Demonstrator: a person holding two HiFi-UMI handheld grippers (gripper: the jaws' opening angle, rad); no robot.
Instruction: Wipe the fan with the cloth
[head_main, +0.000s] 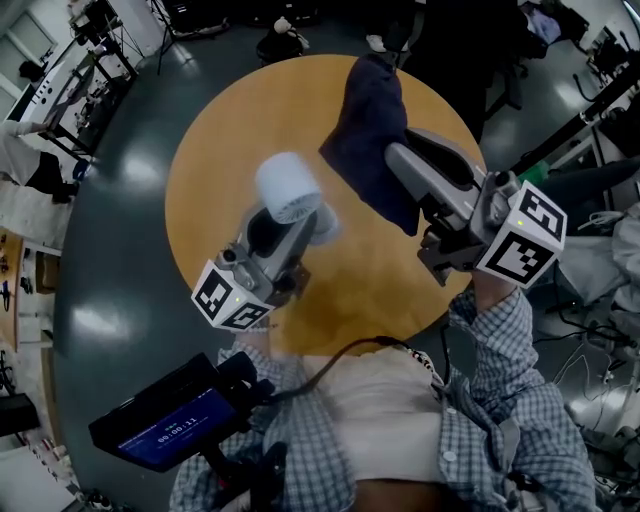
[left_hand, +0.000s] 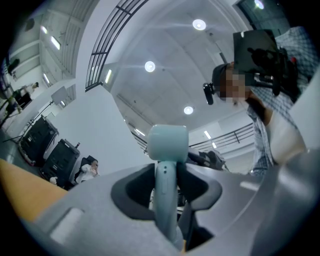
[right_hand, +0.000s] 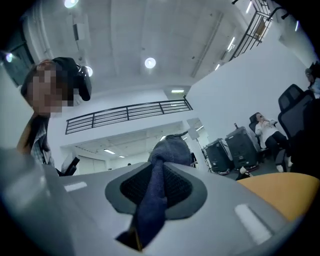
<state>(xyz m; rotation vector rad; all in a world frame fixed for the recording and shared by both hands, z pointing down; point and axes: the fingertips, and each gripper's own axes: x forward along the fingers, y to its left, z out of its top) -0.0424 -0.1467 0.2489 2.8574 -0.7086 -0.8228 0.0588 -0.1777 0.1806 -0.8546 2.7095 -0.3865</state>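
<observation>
A small pale blue hand fan (head_main: 289, 188) is held up over the round orange table (head_main: 215, 150). My left gripper (head_main: 268, 232) is shut on its handle (left_hand: 166, 200), and the round fan head (left_hand: 168, 142) stands above the jaws. A dark blue cloth (head_main: 372, 130) hangs in the air to the right of the fan, a little apart from it. My right gripper (head_main: 403, 162) is shut on it, with a fold of cloth (right_hand: 152, 200) pinched between the jaws and a bunch (right_hand: 171, 148) sticking out past them.
Both grippers are held above the table. Dark floor (head_main: 120, 250) surrounds it, with benches and equipment (head_main: 80, 60) at the left and chairs and stands (head_main: 590, 90) at the right. A handheld screen device (head_main: 165, 425) sits at the lower left by the person's body.
</observation>
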